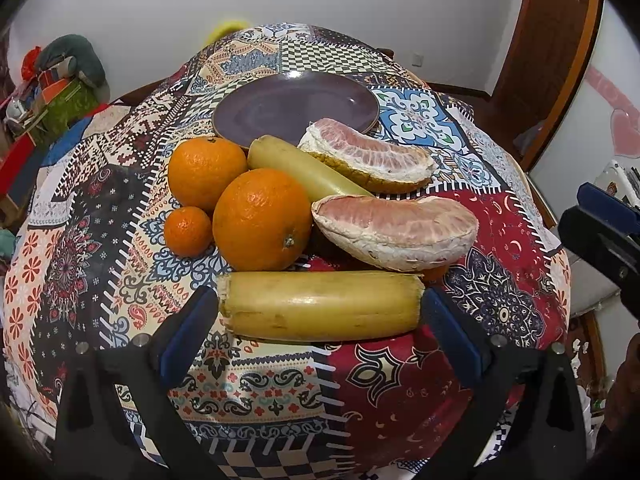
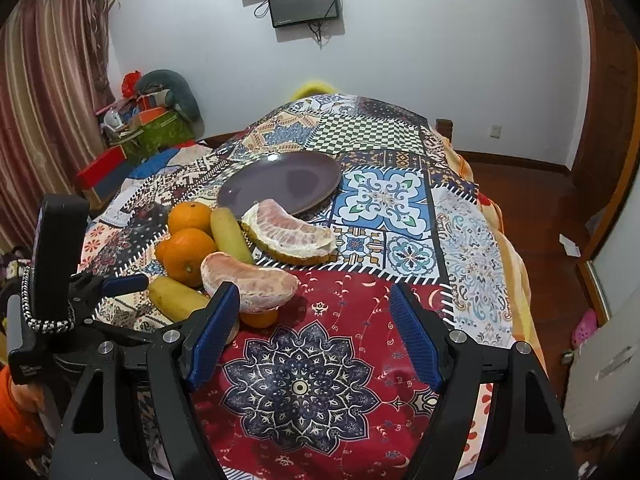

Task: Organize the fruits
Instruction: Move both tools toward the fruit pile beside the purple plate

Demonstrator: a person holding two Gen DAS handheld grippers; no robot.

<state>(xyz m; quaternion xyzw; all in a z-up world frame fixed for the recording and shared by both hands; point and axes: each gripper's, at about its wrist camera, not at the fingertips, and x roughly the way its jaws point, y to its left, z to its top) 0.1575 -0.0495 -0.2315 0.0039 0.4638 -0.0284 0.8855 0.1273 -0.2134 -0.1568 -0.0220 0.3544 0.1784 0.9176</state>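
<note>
**Left gripper bracketing a banana on the table**

The left gripper point(image 1: 320, 312) is standing with jaws wide around the near banana point(image 1: 320, 306), its blue pads at each end, not visibly pressing. The right gripper point(image 2: 316, 332) is hovering partly open, empty, over the patchwork tablecloth point(image 2: 300, 392). Oranges point(image 1: 262, 219), pomelo segments point(image 1: 396, 232) and another banana are lying mid-table, before the purple plate point(image 1: 296, 110).

Light: even, soft indoor, moderately bright.
Glare: small highlight on plate point(image 1: 296, 114) rim.
Shadows: faint under fruit.
Focus: sharp centrally.
Edges: strong fisheye bending, dark corner vignette.
</note>
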